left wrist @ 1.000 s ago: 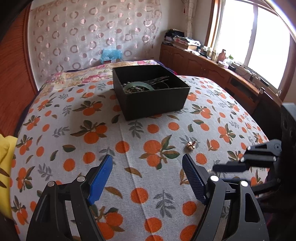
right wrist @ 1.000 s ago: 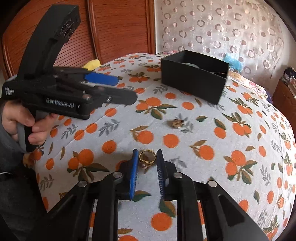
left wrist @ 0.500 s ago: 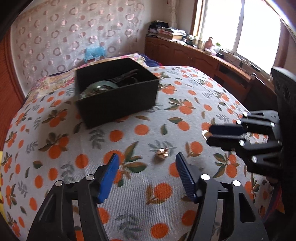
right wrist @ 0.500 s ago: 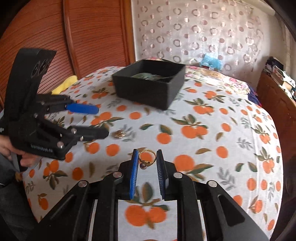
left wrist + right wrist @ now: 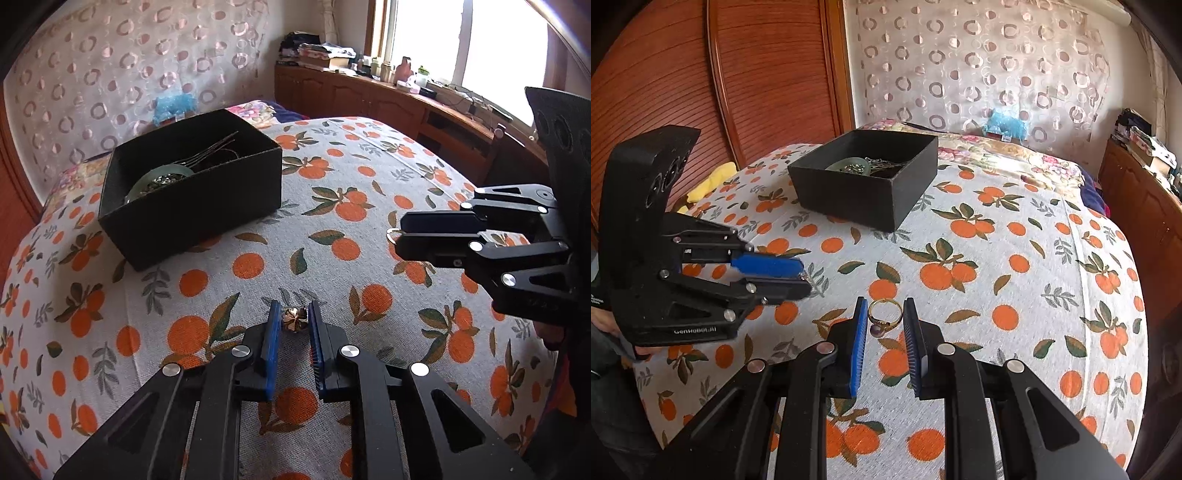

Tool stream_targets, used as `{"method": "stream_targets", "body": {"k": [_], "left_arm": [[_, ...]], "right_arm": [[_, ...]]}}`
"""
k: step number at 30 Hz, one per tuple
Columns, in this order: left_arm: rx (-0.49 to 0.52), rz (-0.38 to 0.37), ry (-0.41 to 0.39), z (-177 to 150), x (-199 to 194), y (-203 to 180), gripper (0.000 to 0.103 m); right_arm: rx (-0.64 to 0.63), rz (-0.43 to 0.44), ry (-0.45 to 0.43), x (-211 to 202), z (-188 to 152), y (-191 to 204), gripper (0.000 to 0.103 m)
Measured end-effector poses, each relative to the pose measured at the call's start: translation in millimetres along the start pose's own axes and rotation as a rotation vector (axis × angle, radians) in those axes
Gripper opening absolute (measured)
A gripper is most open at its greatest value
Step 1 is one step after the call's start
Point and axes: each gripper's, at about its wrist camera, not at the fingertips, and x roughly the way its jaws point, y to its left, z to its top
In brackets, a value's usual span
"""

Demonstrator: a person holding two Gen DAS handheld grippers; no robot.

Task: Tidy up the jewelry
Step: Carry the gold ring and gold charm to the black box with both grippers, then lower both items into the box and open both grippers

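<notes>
A gold ring (image 5: 884,313) is pinched by the right tongs (image 5: 884,325) above the bed (image 5: 1015,258). A small gold ornament (image 5: 294,320) is clamped between the left tongs (image 5: 293,325). "GenRobot.AI" is printed on the left tongs' body.

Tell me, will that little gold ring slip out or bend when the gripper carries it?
The gold ring sits pinched between the right gripper pads, so it is probably stiff enough to hold its shape. It looks thin and smooth, so it might twist or slip. Dropped on the tablecloth, a round band could roll a little.
</notes>
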Motion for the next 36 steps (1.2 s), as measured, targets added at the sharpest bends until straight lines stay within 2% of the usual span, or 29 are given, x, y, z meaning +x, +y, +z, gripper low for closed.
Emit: {"method": "stream_targets", "body": {"k": [13,27,36], "left_arm": [[-0.055,0.011,-0.057,19.5,-11.5,25.2,0.014],[-0.091,0.047,-0.141,52.1,-27.6,59.7,0.014],[-0.117,0.066,-0.159,67.0,-26.2,81.5,0.014]], "right_arm": [[-0.027,0.013,-0.021,10.4,28.7,-4.3,0.022],[-0.082,0.022,-0.079,21.4,86.9,-1.2,0.022],[-0.070,0.034,-0.083,45.6,117.8,-9.2,0.022]]}}
